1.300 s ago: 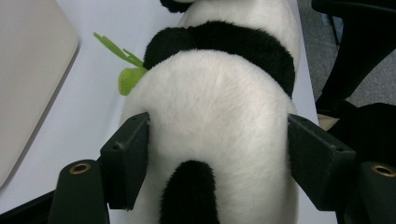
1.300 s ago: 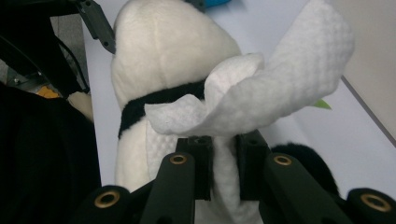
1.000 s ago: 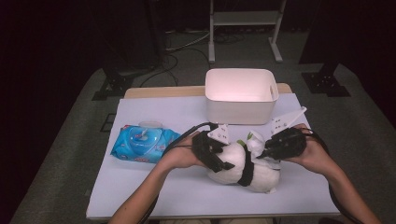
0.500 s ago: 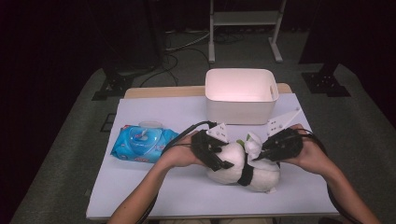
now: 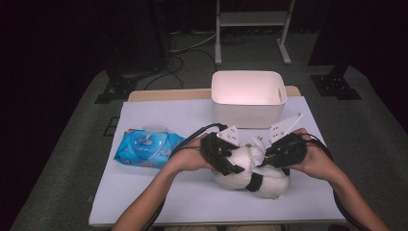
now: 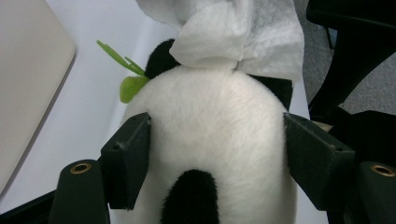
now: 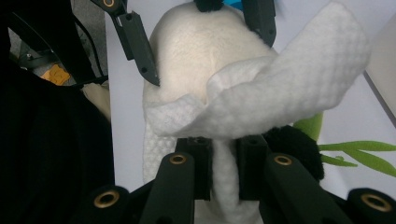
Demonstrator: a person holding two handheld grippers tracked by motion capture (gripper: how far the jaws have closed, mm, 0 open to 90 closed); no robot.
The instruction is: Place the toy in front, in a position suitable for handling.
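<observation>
— Right, where do we stand? Our left gripper (image 5: 226, 156) has its jaws clamped on either side of the plush panda (image 6: 215, 140), which lies on the white table (image 5: 159, 192) in front of the white bin (image 5: 248, 96).

— And our right gripper (image 7: 223, 168) has its jaws pinched together on a wet wipe (image 7: 261, 102), pressed against the panda's head near its black ear (image 7: 294, 147).

— So we are wiping it. What worries us?

— The wipe first. We hold only a narrow fold of it; most of the sheet flaps free above the jaws. If we drag hard across the fur, we think it could slip out or bunch up.

— And the panda itself?

— It is soft, so our left jaws sink into the plush rather than lock onto it. A firm push from the right could twist the toy in that hold or roll it on the table.

— Anything nearby at risk?

— The green leaf sprig (image 6: 123, 70) sits just beside the ear; our right jaws could snag it. The blue wipes pack (image 5: 146, 147) lies well apart, so we need not worry there.
</observation>
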